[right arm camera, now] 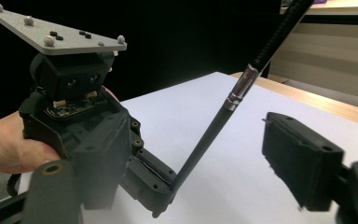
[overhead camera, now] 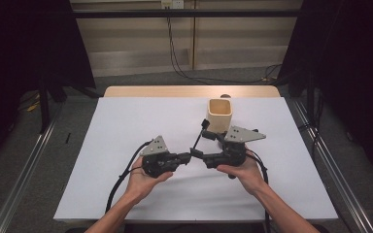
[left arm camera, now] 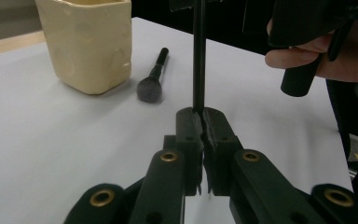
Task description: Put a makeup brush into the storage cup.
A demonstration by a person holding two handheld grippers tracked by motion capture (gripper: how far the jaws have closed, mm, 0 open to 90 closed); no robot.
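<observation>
A white sheet covers the desk (overhead camera: pixel 126 160), leaving a strip of pale wood bare along the far edge. Grey floor, dark curtains on both sides and cables trailing down a beige wall lie beyond. The left tongs (left arm camera: pixel 200 122) are clamped on the handle end of a thin black brush (right arm camera: pixel 223 109), which slants up over the desk's middle. The right tongs (right arm camera: pixel 205 158) stand apart around its handle. A cream cup (overhead camera: pixel 220 115) sits behind, with another brush (left arm camera: pixel 153 79) lying just beside it.

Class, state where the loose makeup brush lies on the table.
In the left gripper view, the loose makeup brush lies flat on the white table, just right of the cream cup.
</observation>
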